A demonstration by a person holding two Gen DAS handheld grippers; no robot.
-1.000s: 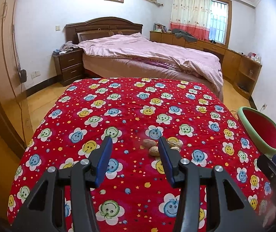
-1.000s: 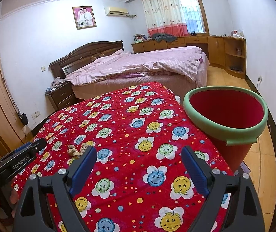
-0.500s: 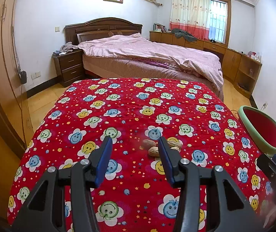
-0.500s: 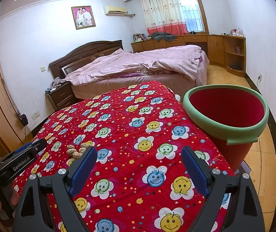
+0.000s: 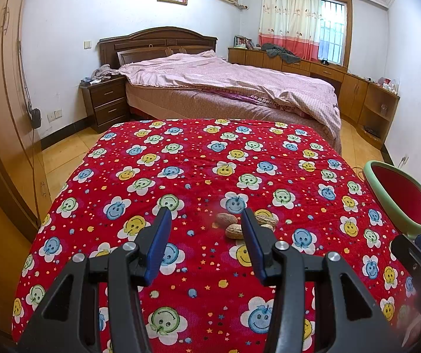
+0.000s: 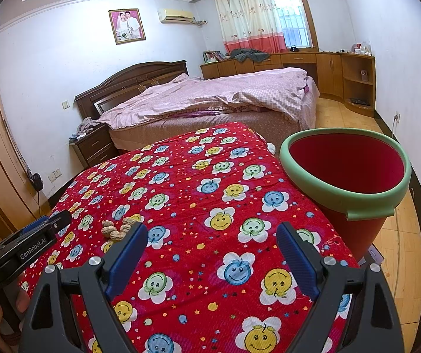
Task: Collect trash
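Left gripper (image 5: 204, 217) hovers above the red smiley-flower quilt (image 5: 181, 158), jaws partly apart, nothing between the blue pads. Peanuts (image 5: 244, 225) lie in a small cluster on the quilt just ahead of the right-hand finger (image 5: 253, 244) — that finger hides part of the pile; no contact visible. In the right wrist view the same peanuts (image 6: 117, 229) sit left of that camera's fingers, near the left gripper's black body.

Right gripper (image 6: 212, 235) — jaws spread wide, empty, over bare quilt. Red bin with green rim (image 6: 346, 197) stands upright on the floor at the quilt's right edge, just beside it; its inside looks empty as far as can be seen.

Background: pink-covered bed (image 6: 210, 97), wooden nightstand (image 5: 106, 103)
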